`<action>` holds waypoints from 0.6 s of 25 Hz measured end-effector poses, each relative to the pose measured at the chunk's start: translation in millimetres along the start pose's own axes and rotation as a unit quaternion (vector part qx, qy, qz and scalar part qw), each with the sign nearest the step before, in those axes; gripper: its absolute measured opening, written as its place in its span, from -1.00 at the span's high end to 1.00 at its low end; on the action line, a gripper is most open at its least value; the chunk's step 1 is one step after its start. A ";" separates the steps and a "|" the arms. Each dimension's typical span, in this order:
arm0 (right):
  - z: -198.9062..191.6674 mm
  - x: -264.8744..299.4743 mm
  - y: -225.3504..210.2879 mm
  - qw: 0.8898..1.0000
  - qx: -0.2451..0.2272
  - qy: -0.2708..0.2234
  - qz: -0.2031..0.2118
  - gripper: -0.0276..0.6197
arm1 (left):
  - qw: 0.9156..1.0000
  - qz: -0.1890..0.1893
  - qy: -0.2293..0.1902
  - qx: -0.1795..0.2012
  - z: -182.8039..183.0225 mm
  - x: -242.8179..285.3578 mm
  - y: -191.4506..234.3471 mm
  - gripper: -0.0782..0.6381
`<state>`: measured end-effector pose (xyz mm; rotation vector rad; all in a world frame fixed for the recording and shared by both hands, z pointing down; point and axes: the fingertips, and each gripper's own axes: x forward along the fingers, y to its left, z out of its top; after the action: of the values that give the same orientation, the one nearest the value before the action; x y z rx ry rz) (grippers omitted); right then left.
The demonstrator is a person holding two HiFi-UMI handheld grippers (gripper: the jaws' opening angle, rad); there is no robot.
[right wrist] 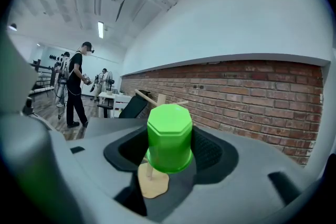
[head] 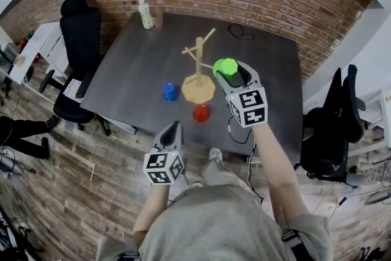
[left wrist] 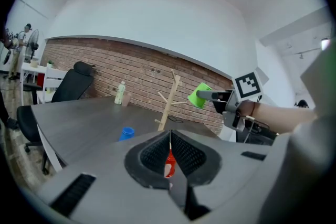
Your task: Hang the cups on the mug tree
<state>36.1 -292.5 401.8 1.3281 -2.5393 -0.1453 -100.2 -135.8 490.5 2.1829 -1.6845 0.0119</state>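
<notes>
Overhead, the right gripper (head: 234, 75) is clamping the green cup (head: 225, 66) just beside the one mug tree (head: 198, 61). Three cups are showing, none hung: the blue cup (head: 170, 92) and red cup (head: 201, 113) are standing on the table (head: 134, 70).

Seen from the left gripper view, the left gripper (left wrist: 169, 140) is sitting closed and empty.

Along the right gripper view, the held cup is likely needing a slow tilt, mouth easing over a bare peg.
</notes>
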 end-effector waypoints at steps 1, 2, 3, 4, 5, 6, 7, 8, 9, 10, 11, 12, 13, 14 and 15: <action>1.3 1.6 1.5 1.000 0.000 -0.001 0.002 0.15 | 1.000 0.001 0.000 0.000 0.2 -0.8 0.6 0.75; 2.2 3.4 3.0 1.000 0.000 -0.001 0.004 0.15 | 1.000 0.003 -0.001 -0.001 0.5 -1.4 1.3 0.75; 2.7 5.6 4.6 1.000 0.000 -0.001 0.006 0.14 | 1.000 0.004 -0.001 -0.001 0.7 -1.8 2.0 0.75; 2.8 7.8 6.4 1.000 0.000 -0.001 0.008 0.14 | 1.000 0.005 0.000 -0.002 0.7 -2.2 2.8 0.75; 2.3 9.9 8.2 1.000 0.000 -0.001 0.010 0.14 | 1.000 0.006 0.000 -0.002 0.4 -2.7 3.6 0.75; 1.2 11.9 10.0 1.000 0.001 0.000 0.011 0.14 | 1.000 0.007 0.000 -0.003 0.0 -3.4 4.6 0.75; -0.3 13.9 11.7 1.000 0.002 0.001 0.012 0.14 | 1.000 0.008 0.000 -0.003 -0.3 -4.4 5.7 0.75; -2.0 15.8 13.1 1.000 0.004 0.003 0.012 0.14 | 1.000 0.009 0.000 -0.003 -0.4 -5.3 6.7 0.75; -3.7 17.6 14.1 1.000 0.006 0.004 0.013 0.14 | 1.000 0.011 0.000 -0.003 -0.5 -6.1 7.6 0.75; -5.5 19.2 14.7 1.000 0.009 0.005 0.013 0.14 | 1.000 0.012 0.000 -0.003 -0.7 -6.7 8.4 0.75; -7.5 20.7 15.0 1.000 0.012 0.006 0.013 0.14 | 1.000 0.014 0.001 -0.003 -1.2 -7.1 9.2 0.75; -9.6 22.0 15.3 1.000 0.016 0.007 0.014 0.14 | 1.000 0.016 0.001 -0.004 -1.7 -7.4 10.1 0.75; -11.5 23.3 15.7 1.000 0.020 0.008 0.014 0.14 | 1.000 0.017 0.002 -0.004 -2.3 -7.6 11.1 0.75; -13.3 24.6 16.1 1.000 0.023 0.009 0.015 0.14 | 1.000 0.018 0.003 -0.004 -2.8 -7.7 12.1 0.75; -14.8 25.8 16.3 1.000 0.025 0.010 0.015 0.14 | 1.000 0.019 0.003 -0.005 -3.2 -7.7 13.1 0.75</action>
<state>13.4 -303.7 424.4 1.3036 -2.5603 -0.0614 -113.8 -130.4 495.5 2.1407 -1.7198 0.0217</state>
